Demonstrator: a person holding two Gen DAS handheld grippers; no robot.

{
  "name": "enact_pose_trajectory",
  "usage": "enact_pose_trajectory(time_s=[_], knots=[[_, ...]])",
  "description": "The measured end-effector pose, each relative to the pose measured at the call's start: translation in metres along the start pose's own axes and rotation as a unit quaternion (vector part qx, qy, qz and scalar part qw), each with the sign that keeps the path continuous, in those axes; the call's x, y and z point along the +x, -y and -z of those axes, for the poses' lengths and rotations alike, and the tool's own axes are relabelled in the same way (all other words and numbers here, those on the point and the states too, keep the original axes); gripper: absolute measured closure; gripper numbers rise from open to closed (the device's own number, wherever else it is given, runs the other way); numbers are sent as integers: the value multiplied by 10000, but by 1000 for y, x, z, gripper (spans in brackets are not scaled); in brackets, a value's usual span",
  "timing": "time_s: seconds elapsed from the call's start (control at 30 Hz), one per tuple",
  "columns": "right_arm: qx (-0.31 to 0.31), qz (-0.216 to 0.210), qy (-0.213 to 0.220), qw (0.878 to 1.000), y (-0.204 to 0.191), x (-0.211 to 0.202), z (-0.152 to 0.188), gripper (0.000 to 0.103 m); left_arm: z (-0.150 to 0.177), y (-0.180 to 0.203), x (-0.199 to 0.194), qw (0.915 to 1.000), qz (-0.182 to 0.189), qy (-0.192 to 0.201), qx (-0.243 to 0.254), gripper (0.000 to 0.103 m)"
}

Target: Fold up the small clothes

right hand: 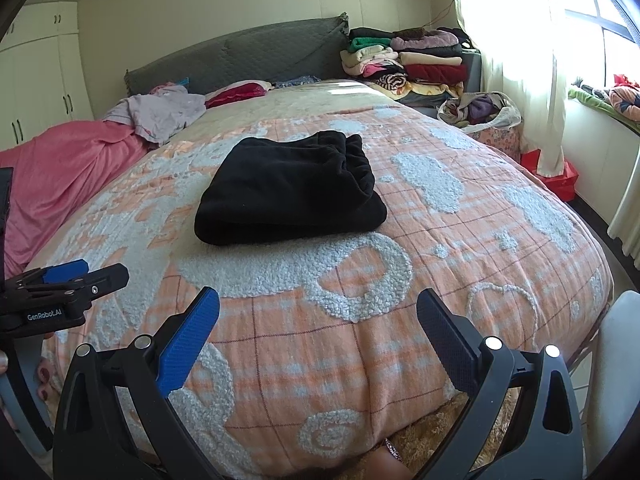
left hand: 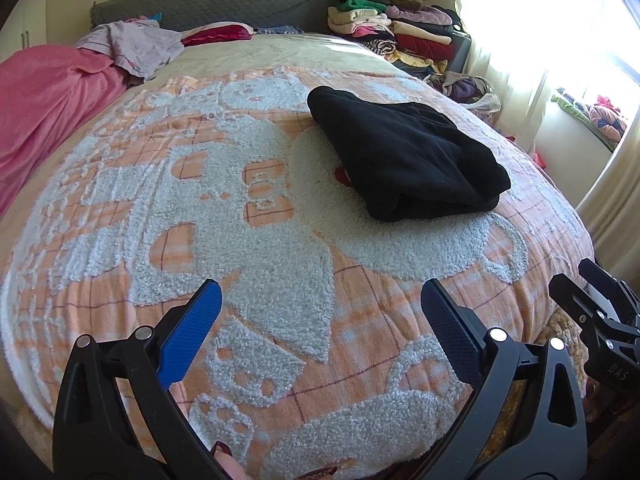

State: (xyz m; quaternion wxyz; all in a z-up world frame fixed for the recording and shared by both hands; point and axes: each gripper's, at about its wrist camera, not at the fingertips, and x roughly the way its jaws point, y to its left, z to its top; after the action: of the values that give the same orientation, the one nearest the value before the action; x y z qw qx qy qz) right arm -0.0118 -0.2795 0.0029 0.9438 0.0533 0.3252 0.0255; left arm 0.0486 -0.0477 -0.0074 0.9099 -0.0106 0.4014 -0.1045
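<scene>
- My left gripper [left hand: 320, 300] hangs over the near end of the bedspread [left hand: 248, 240]; jaws spread wide, nothing between the 2 blue pads.
- My right gripper [right hand: 318, 308] is likewise spread and empty, held above the foot edge of the bed.
- Black garment [right hand: 290, 190] lies folded into a thick bundle at mid-bed, ahead of both grippers, well apart from either.
- Its folded edge faces me; the gathered, ruffled edge is on the window side.
- Open bedspread surrounds the bundle on all 4 sides.
- Pink blanket [right hand: 60, 184] crowds the left edge; a lilac garment [right hand: 160, 114] rests on it near the headboard [right hand: 248, 54].
- Stacked clothes [right hand: 408, 60] occupy the far right corner.
</scene>
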Motion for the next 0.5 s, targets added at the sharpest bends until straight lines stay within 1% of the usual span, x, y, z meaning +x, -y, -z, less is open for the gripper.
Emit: enact_pose_trajectory(time_s=[0.5], knots=[[7, 27, 21, 10000, 0, -5, 0, 5, -1, -1, -3, 10000, -5, 15, -11, 10]])
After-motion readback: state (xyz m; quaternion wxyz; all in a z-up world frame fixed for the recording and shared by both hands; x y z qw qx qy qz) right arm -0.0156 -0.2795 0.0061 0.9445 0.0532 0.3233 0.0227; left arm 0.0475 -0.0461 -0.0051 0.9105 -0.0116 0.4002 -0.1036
